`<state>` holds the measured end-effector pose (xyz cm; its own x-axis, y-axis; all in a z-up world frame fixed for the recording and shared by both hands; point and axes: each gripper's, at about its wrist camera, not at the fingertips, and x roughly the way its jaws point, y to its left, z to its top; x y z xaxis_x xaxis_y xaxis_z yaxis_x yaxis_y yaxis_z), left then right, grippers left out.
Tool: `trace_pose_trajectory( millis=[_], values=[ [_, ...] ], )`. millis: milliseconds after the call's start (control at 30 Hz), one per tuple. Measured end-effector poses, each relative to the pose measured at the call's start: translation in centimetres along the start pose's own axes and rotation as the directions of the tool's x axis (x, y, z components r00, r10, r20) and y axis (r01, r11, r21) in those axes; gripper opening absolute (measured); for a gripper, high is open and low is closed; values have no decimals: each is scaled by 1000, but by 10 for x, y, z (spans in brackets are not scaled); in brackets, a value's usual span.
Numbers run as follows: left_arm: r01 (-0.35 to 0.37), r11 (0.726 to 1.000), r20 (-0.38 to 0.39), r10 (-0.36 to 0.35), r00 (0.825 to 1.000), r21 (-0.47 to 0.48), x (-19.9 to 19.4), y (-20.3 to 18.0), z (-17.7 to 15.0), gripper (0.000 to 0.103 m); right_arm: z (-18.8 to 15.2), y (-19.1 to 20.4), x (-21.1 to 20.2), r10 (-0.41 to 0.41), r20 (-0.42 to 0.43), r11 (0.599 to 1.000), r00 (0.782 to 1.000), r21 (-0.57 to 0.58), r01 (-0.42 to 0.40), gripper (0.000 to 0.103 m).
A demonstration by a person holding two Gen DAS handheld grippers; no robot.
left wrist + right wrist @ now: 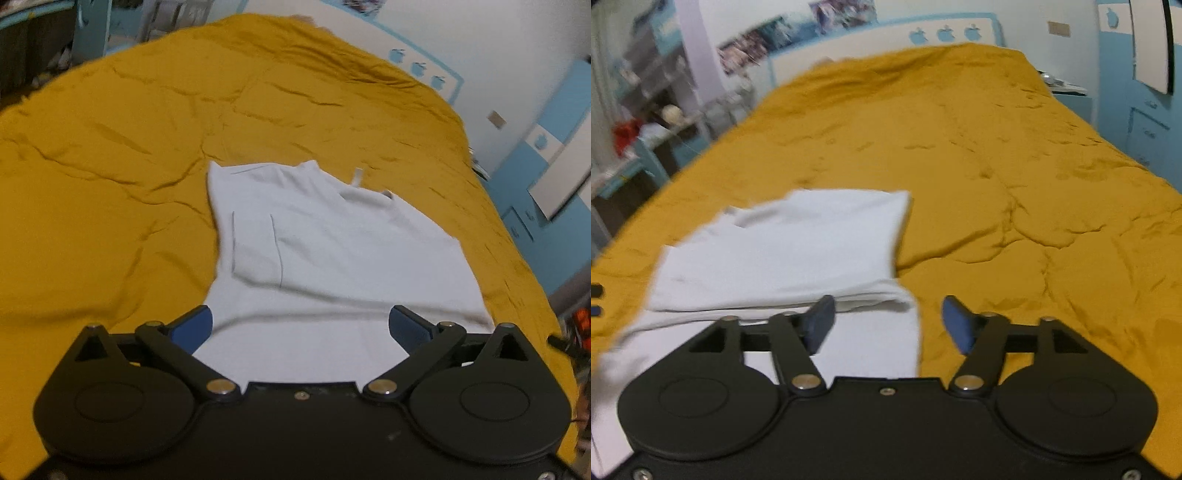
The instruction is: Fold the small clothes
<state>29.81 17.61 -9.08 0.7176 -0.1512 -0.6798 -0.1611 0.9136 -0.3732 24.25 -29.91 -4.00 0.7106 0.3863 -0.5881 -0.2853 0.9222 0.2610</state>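
White shirt [332, 251] lies on the bed [110, 184], collar toward 12 o'clock. Left hand-held gripper [301, 326], released, sits over its near hem. Right hand-held gripper [888, 325], released, straddles the shirt's right edge, probably not touching.

I see the shirt [332, 254] lying on the bed [110, 155], at 12 o'clock of left gripper [301, 325], 10 o'clock of right gripper [888, 321].

White shirt [332, 251] flat on mustard bedspread [110, 184], left tool [301, 325] wide-spread above its near edge.
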Motion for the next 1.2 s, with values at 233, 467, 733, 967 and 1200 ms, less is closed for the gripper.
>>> trace_pose_trajectory(
  millis=[233,467,733,967,1200],
  values=[
    [25,998,-58,-22,998,50,-84,12,-73,103,-43,2,-80,108,-35,994,994,11,-107,91],
    [69,996,-131,-77,988,-63,-100,40,-147,103,-106,-18,-115,123,-122,991,985,67,-116,96],
    [126,971,-145,-157,977,-205,-89,64,-174,103,-142,-35,-108,175,-142,975,974,164,-151,94],
    [204,934,-137,-252,958,-292,-76,72,-183,103,-152,-39,-97,260,-155,950,953,216,-225,92],
    [222,923,-135,-275,952,-314,-74,71,-188,103,-153,-38,-89,315,-164,930,935,248,-270,91]
  ],
)
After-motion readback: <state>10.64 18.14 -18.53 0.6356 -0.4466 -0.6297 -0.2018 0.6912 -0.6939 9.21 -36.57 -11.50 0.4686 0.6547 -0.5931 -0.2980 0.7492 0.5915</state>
